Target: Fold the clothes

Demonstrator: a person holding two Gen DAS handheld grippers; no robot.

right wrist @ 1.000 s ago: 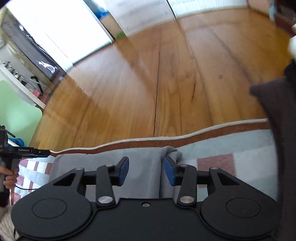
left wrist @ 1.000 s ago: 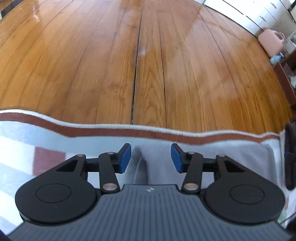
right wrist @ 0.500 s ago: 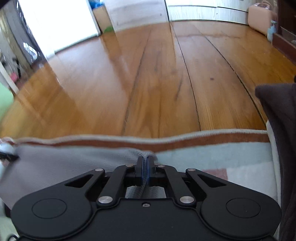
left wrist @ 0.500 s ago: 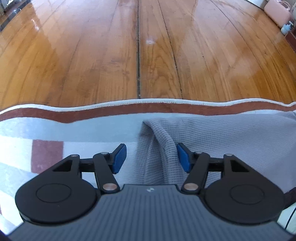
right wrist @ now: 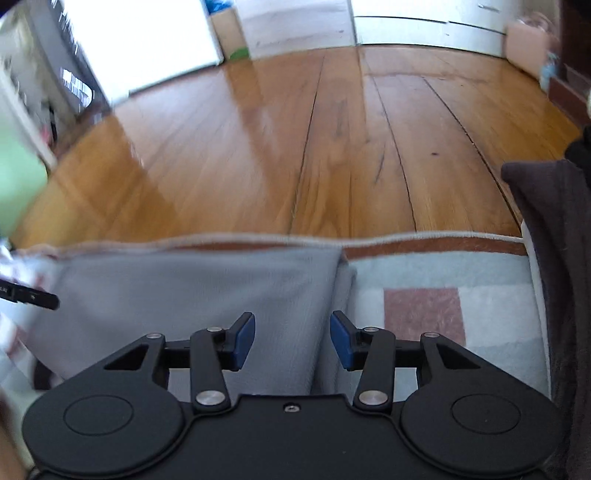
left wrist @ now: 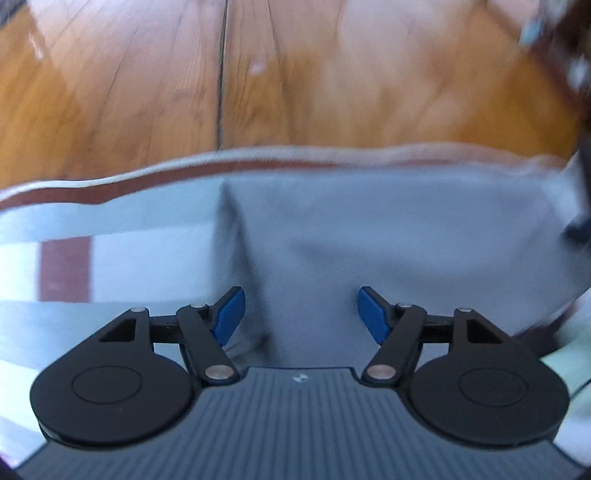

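Grey knit garment [left wrist: 388, 236] lies lengthwise along the rug [right wrist: 424, 273] edge. Both claws, left [left wrist: 297, 314] and right [right wrist: 292, 341], previously pinching its corners, are opening, pads clear of cloth.

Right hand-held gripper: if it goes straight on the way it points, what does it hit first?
Most likely the grey garment: its right edge lies between the opening jaws of the right hand-held gripper, untouched by the pads. The blanket lies beneath. Depth is unclear.

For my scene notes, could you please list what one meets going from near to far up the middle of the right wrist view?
Right hand-held gripper, its jaws opening, then the grey garment, the rug's brown border, the wooden floor, and the white wall.
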